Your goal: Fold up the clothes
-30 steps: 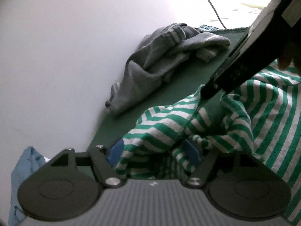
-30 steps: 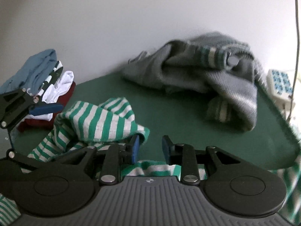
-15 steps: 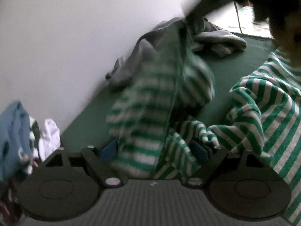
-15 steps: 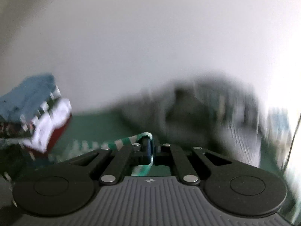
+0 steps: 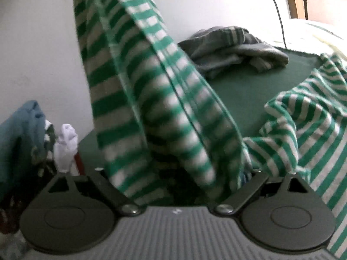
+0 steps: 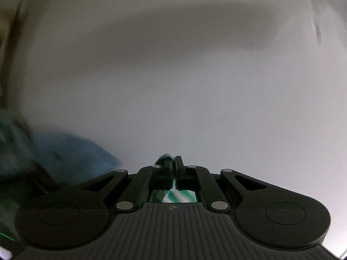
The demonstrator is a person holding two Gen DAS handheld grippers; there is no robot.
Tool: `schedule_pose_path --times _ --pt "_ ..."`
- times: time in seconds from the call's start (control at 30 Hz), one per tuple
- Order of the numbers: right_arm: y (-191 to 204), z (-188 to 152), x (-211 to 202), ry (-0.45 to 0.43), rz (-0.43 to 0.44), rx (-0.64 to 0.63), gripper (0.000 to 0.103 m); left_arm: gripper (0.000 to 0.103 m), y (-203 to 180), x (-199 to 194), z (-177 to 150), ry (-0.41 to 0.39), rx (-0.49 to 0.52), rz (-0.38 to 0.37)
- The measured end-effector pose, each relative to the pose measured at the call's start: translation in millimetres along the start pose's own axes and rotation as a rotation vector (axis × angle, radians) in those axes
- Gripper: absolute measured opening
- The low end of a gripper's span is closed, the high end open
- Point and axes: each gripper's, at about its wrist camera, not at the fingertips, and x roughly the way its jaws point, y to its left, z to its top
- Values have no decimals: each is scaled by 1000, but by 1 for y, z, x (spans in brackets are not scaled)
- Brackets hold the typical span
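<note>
A green-and-white striped garment [image 5: 151,99] rises in a tall stretched fold up out of the left wrist view, with the rest bunched on the green table [image 5: 243,91] at right. My left gripper [image 5: 175,173] has wide-set jaws with the striped cloth draped between them; its fingertips are hidden by the cloth. My right gripper [image 6: 173,162] is shut on an edge of the striped garment [image 6: 173,196] and points at the bare wall, raised high.
A crumpled grey garment [image 5: 234,47] lies at the table's far side by the wall. A stack of folded clothes, blue [image 5: 19,134] on top with white [image 5: 66,145] below, stands at left; it shows blurred in the right wrist view [image 6: 71,151]. A cable [image 5: 277,10] hangs at the back.
My right gripper closed on the striped garment's edge and lifted it high, pulling the cloth up into a tall fold. The left gripper stayed low with cloth between its jaws.
</note>
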Motion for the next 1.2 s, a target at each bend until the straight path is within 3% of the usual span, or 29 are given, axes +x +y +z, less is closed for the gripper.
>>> schedule_pose_path --times 0.13,0.23,0.37,0.47,0.63,0.7,0.8,0.87,0.93,1.0,1.07,1.2 --pt "6 12 -2 -7 4 8 1 88 2 -38 -10 -81 -3 -13" --pt "8 20 -2 1 -2 -4 1 92 -1 -71 -21 -124 5 -86" --pt "7 33 -5 6 6 11 1 94 -20 -90 -32 -129 40 -195" --pt "19 46 -9 -3 16 -15 1 94 -33 -95 -34 -135 62 -214" --pt "50 58 -17 -18 -29 -173 1 100 -26 -106 -41 -168 65 -109" --pt "54 61 -17 -16 -56 -189 1 100 -11 -101 -44 -150 38 -31" --pt "52 64 -13 -8 -84 -139 1 99 20 -91 -49 -115 -30 78" --pt "50 64 -11 -9 -114 -100 1 96 40 -88 -55 -82 -83 82" --pt "48 64 -10 -10 -138 -54 2 84 60 -93 -61 -53 -154 36" --pt "49 62 -5 22 -129 -57 2 80 70 -107 -64 -66 -222 -53" --pt "50 60 -3 25 -121 -47 2 71 59 -126 -63 -122 -193 -116" --pt "45 64 3 35 -121 62 1 67 4 -147 -58 -201 -4 -233"
